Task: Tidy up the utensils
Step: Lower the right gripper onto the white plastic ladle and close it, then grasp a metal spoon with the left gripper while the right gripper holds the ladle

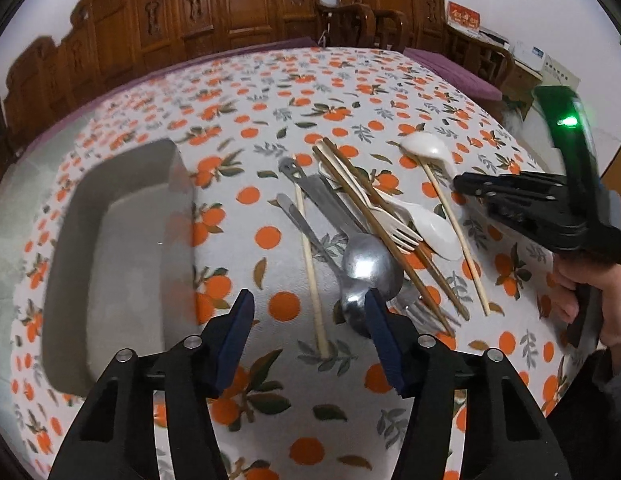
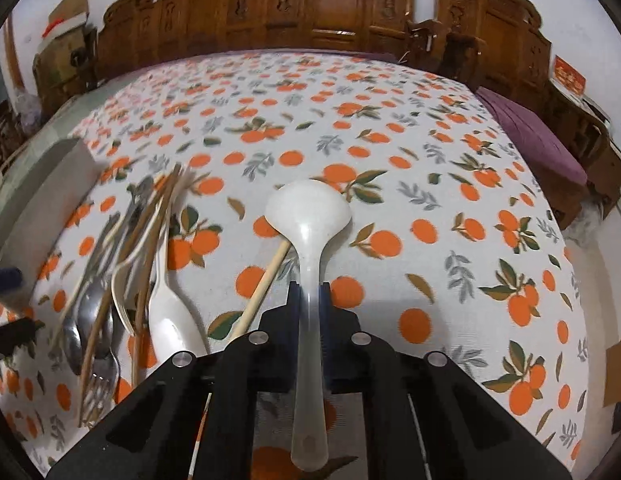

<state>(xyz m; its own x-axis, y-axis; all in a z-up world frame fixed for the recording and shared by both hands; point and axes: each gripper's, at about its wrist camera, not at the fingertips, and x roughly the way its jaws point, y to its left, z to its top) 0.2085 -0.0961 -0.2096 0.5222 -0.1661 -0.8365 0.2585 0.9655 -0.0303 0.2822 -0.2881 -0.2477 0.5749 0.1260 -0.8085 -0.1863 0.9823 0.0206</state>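
A pile of utensils lies on the orange-print tablecloth (image 1: 270, 128): metal spoons (image 1: 370, 264), a white plastic fork (image 1: 394, 224), a white plastic spoon (image 1: 434, 232), brown chopsticks (image 1: 374, 216) and pale chopsticks (image 1: 310, 264). My left gripper (image 1: 310, 320) is open, low over the near end of the pile, astride a pale chopstick. My right gripper (image 2: 309, 290) is shut on the handle of a white ladle-shaped spoon (image 2: 308, 208), its bowl pointing away; the same spoon (image 1: 424, 148) shows in the left wrist view beside the right gripper (image 1: 462, 184).
A grey rectangular tray (image 1: 110, 240) stands left of the pile, seen at the left edge of the right wrist view (image 2: 38, 192). Carved wooden chairs (image 1: 230, 12) line the table's far side. A purple cushion (image 2: 538, 144) lies at the right.
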